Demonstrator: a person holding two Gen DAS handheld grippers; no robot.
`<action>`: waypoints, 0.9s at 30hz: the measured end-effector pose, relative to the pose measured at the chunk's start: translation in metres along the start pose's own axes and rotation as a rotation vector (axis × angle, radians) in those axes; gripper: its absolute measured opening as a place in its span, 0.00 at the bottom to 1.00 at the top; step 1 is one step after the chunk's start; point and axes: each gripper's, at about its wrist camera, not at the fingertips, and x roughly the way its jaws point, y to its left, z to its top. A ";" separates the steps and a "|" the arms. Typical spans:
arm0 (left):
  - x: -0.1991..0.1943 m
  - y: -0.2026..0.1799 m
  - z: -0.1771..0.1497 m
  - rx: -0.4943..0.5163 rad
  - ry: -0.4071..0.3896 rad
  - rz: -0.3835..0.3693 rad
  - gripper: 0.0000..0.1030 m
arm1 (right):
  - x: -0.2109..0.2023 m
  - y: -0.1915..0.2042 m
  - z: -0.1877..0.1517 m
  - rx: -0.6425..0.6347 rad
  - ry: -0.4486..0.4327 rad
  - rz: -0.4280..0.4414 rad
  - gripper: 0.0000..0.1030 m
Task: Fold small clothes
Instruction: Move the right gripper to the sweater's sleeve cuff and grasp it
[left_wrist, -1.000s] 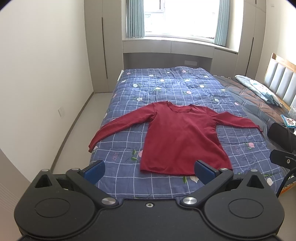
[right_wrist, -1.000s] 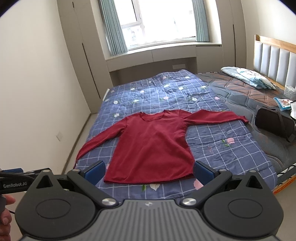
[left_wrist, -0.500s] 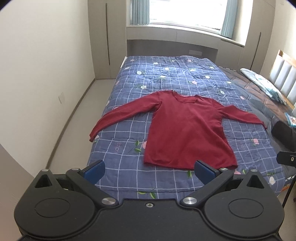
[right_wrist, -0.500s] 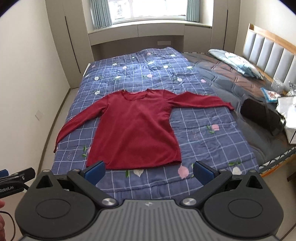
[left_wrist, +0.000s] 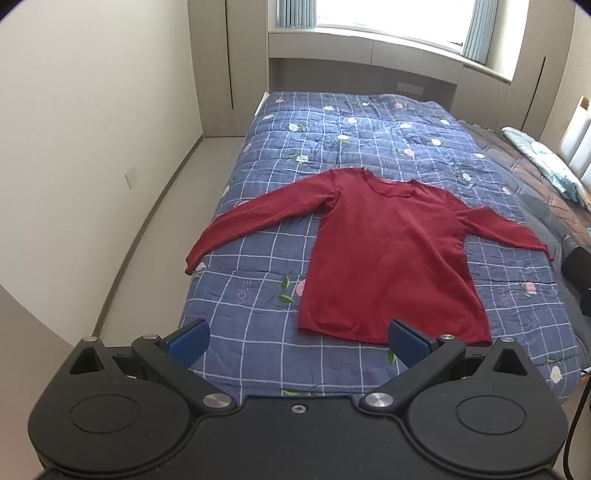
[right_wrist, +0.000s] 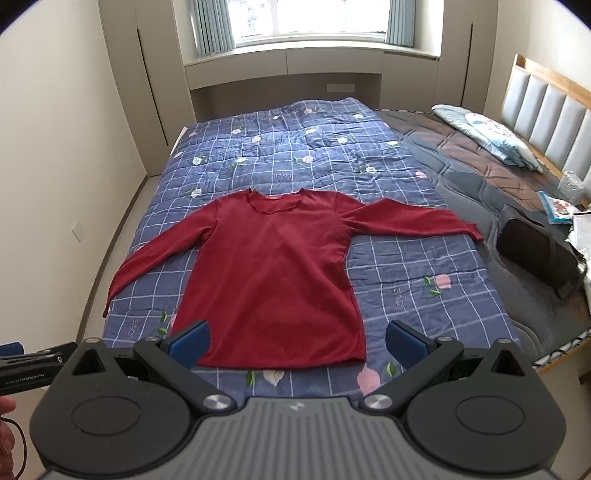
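A dark red long-sleeved shirt (left_wrist: 388, 254) lies flat, face up, on a blue checked quilt (left_wrist: 258, 295), both sleeves spread out, hem nearest me. It also shows in the right wrist view (right_wrist: 273, 273). My left gripper (left_wrist: 297, 341) is open and empty, held above the quilt's near edge, just short of the hem's left part. My right gripper (right_wrist: 295, 341) is open and empty, held over the hem. Neither touches the shirt.
The quilt (right_wrist: 406, 266) covers the left part of a bed. A black bag (right_wrist: 535, 251) and a pillow (right_wrist: 491, 136) lie on the grey mattress pad at right. A padded headboard (right_wrist: 546, 107) stands far right. Floor and wall run along the left.
Both grippers have moved forward and tilted down toward the bed, so the shirt looks larger and closer. Both stay open.
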 end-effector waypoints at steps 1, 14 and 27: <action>0.006 -0.005 0.004 0.002 0.007 0.008 0.99 | 0.010 -0.006 0.007 -0.002 0.003 0.011 1.00; 0.114 -0.125 0.101 0.009 0.169 0.092 0.99 | 0.134 -0.122 0.118 0.024 -0.055 0.143 1.00; 0.223 -0.274 0.219 0.017 0.098 -0.007 0.99 | 0.275 -0.246 0.162 0.221 -0.097 0.107 1.00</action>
